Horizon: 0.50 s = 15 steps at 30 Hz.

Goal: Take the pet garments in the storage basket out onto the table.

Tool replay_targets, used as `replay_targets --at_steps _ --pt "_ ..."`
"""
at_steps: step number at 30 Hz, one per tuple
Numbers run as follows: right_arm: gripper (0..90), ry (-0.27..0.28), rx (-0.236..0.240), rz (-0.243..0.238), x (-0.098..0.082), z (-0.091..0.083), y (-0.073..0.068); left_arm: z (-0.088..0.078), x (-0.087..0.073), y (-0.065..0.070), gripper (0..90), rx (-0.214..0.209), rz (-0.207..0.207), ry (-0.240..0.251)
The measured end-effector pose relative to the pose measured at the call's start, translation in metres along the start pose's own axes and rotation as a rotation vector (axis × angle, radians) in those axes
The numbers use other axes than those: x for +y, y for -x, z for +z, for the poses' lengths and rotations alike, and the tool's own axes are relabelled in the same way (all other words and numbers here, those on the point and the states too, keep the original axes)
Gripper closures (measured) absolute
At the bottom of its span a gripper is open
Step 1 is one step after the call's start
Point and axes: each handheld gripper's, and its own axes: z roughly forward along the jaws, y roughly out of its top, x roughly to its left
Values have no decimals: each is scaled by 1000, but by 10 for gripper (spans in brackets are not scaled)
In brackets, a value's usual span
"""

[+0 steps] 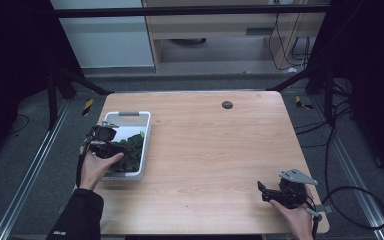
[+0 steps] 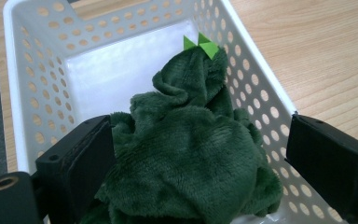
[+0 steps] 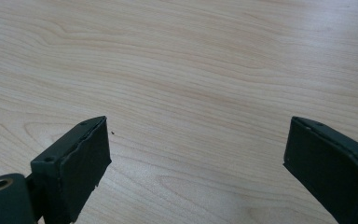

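A white perforated basket (image 1: 147, 131) stands at the table's left edge with a dark green plush toy (image 1: 133, 149) lying inside. In the left gripper view the plush toy (image 2: 186, 154) is crumpled against the basket's (image 2: 42, 93) right wall, and two light green felt triangles (image 2: 200, 45) stick up from its far end. My left gripper (image 2: 198, 135) hangs over the basket, open, its jaws wide on either side of the plush; the right jaw stands clear of it. My right gripper (image 1: 263, 192) rests near the table's front right corner, open (image 3: 196, 130) over bare wood.
A small black round cap (image 1: 227, 104) sits in the wooden tabletop (image 1: 215, 150) near the far edge. Dark frame struts flank the table, and cables (image 1: 350, 190) trail on the floor to the right.
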Motion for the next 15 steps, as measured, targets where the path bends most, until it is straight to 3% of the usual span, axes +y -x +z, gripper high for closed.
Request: replay_targets --at_steps 15 --pt "54 -13 8 -7 0 2 -1 15 -4 -8 52 6 -35 -68"
